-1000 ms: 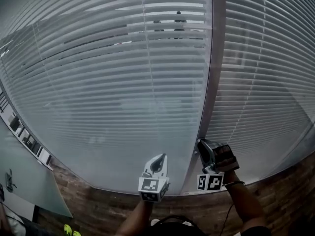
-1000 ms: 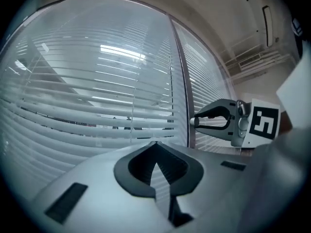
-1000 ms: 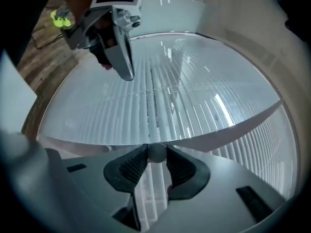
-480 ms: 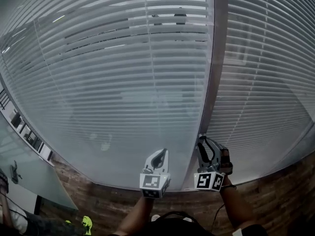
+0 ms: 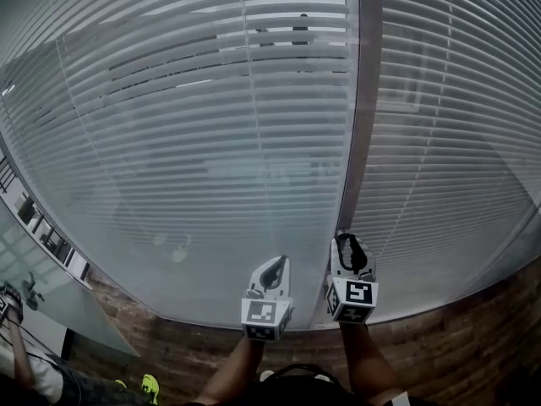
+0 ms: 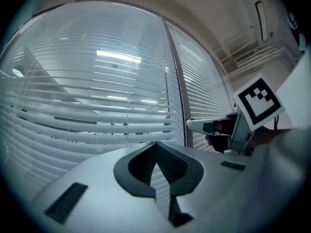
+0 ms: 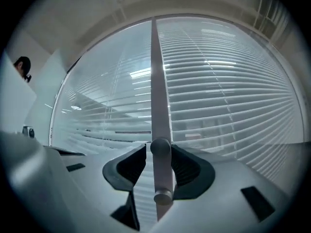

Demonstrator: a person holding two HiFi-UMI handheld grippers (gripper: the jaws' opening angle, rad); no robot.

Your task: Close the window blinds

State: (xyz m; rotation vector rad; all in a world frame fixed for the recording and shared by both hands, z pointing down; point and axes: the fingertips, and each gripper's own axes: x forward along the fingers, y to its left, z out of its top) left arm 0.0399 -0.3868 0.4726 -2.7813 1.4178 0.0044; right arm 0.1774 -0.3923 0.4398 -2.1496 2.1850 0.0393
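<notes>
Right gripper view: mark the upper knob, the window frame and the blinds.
upper knob [image 7: 160, 147], right gripper view, front face
window frame [image 7: 156, 81], right gripper view, mid-post
blinds [image 7: 228, 96], right gripper view, right-hand slat

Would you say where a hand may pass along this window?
Free: the left pane, left of the left gripper; the right pane, right of the post. Crowded: the knob between the right gripper's jaws, which have just been opening.

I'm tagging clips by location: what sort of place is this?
Probably an office: a glass partition with horizontal slat blinds behind it, a grey frame post between panes, and strip lights showing in the glass.
</notes>
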